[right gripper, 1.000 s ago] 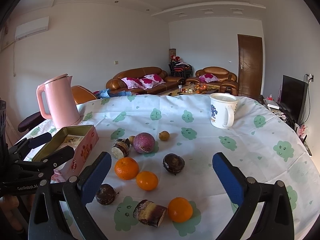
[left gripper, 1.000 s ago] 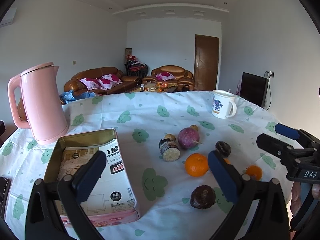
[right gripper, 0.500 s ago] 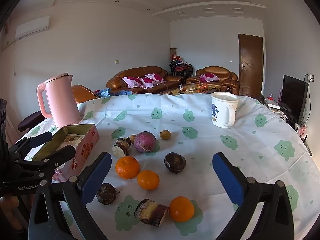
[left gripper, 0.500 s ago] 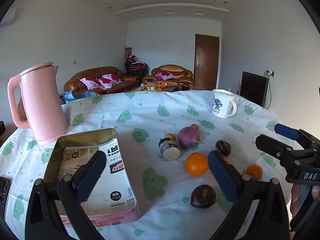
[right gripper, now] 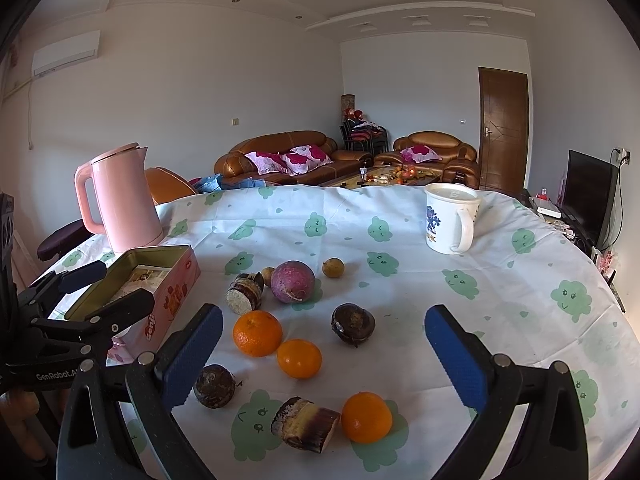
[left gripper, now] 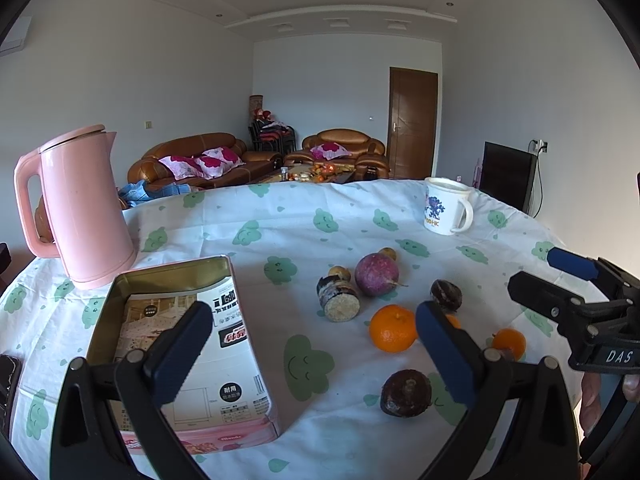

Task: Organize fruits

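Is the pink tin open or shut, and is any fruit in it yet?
Open: the tin has no lid on, and its gold inner walls show. No fruit inside, only a printed paper sheet lying in it.

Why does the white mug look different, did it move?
No. The mug sits in the same spot on the cloth; the door shifted equally, so the camera moved.

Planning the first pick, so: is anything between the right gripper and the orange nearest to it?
Nothing visible. The right gripper is open above the table, and the nearest orange lies in the clear, with a cut cane piece just beside it.
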`<action>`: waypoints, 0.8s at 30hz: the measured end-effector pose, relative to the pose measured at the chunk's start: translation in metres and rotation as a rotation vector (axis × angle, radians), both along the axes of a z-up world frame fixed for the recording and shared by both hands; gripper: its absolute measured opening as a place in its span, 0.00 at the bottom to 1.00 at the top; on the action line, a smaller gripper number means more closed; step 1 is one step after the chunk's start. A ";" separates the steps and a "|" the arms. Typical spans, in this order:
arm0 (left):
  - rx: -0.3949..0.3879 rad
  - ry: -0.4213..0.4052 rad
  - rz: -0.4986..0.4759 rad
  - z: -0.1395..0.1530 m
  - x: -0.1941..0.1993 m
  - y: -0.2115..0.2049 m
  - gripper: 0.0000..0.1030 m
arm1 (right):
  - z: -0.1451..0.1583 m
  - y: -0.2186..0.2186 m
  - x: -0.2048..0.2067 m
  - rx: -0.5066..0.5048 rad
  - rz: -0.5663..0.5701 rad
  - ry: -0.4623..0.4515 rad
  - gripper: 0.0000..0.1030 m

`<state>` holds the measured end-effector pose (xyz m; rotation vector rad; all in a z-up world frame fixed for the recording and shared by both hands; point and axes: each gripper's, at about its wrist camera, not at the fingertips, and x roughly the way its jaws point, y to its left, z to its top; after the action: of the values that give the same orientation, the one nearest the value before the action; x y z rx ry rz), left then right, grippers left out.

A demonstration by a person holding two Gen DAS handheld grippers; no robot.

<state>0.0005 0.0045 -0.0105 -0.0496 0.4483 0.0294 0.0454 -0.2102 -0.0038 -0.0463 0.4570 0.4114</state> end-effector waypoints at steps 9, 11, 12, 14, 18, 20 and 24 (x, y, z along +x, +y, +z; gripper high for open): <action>0.016 0.025 -0.033 -0.013 -0.002 -0.008 1.00 | -0.010 -0.004 -0.007 -0.029 -0.019 -0.010 0.99; 0.026 0.041 -0.046 -0.020 -0.002 -0.016 1.00 | -0.017 -0.007 -0.012 -0.041 -0.029 -0.013 0.99; 0.030 0.047 -0.053 -0.022 -0.001 -0.018 1.00 | -0.020 -0.008 -0.014 -0.043 -0.033 -0.014 0.99; 0.037 0.062 -0.073 -0.027 -0.001 -0.024 1.00 | -0.025 -0.011 -0.018 -0.050 -0.037 -0.010 0.99; 0.043 0.068 -0.080 -0.031 -0.002 -0.027 1.00 | -0.032 -0.012 -0.027 -0.051 -0.031 -0.013 0.99; 0.041 0.065 -0.074 -0.031 -0.004 -0.026 1.00 | -0.036 -0.009 -0.029 -0.064 -0.025 -0.008 0.96; 0.031 0.065 -0.067 -0.031 -0.005 -0.023 0.99 | -0.048 -0.004 -0.025 -0.062 0.001 0.047 0.72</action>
<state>-0.0049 -0.0187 -0.0416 -0.0026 0.5143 -0.0282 0.0205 -0.2146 -0.0521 -0.0968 0.5161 0.3997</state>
